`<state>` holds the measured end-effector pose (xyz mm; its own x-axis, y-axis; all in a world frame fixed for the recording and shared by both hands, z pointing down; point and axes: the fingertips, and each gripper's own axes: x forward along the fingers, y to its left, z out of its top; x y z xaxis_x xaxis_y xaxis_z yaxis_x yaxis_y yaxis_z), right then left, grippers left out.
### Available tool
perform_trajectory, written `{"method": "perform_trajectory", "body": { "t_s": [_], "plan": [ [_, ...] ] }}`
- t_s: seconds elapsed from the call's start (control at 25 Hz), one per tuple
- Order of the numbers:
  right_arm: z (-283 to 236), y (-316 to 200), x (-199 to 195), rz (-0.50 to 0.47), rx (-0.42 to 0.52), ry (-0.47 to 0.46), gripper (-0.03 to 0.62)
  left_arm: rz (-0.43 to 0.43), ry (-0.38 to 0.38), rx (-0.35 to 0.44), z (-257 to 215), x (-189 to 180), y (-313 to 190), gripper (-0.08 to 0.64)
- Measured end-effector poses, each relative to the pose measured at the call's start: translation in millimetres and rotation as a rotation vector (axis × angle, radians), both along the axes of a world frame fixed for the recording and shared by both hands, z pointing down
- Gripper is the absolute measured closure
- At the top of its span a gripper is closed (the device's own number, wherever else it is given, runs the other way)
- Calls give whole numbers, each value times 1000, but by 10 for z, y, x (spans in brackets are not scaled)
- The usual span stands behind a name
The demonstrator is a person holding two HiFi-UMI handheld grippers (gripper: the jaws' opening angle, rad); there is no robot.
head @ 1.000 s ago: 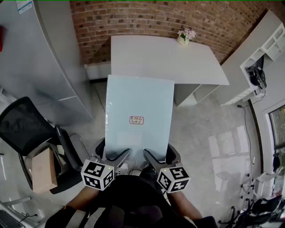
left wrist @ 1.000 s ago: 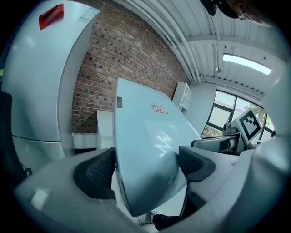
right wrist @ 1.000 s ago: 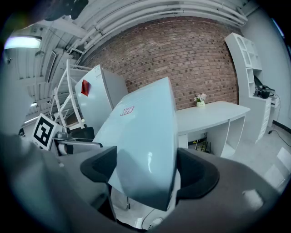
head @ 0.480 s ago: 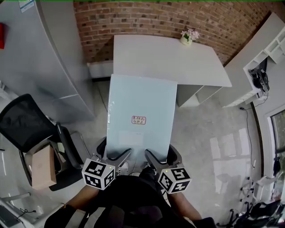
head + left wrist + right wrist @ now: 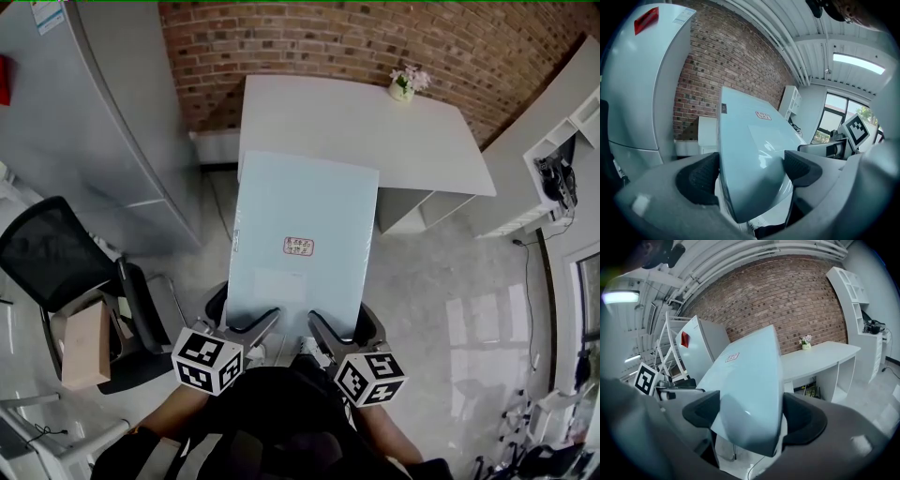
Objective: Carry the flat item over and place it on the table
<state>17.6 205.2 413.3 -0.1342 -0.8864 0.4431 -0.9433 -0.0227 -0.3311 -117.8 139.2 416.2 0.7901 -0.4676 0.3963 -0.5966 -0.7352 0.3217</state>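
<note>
A large pale blue flat panel with a small red-printed label is held level in front of me. My left gripper is shut on its near left edge and my right gripper on its near right edge. In the left gripper view the panel sits between the black pads. In the right gripper view the panel also fills the jaws. The white table stands ahead by the brick wall. The panel's far edge overlaps the table's near edge.
A small flower pot stands at the table's far right. A grey cabinet is at left. A black mesh chair with a cardboard box on it sits at lower left. White shelving lines the right.
The table and wall have drifted right and nearer in the head view as I walk the panel forward. The panel's far edge now reaches over the table's near edge. Both grips hold.
</note>
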Motion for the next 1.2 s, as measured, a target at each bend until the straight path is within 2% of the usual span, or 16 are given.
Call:
{"method": "perform_trajectory", "body": {
  "t_s": [0.48,0.84,1.2],
  "plan": [
    [-229,-375,952,-87,54,-36,169,-92,-32,63,-313,892,-251,110],
    [-201,-466,1250,-167,68,-58,169,-182,-50,76,-319,1153,-218,110],
    [-172,-526,1374,-184,72,-71,167,-202,-58,90,-315,1273,-253,110]
  ]
}}
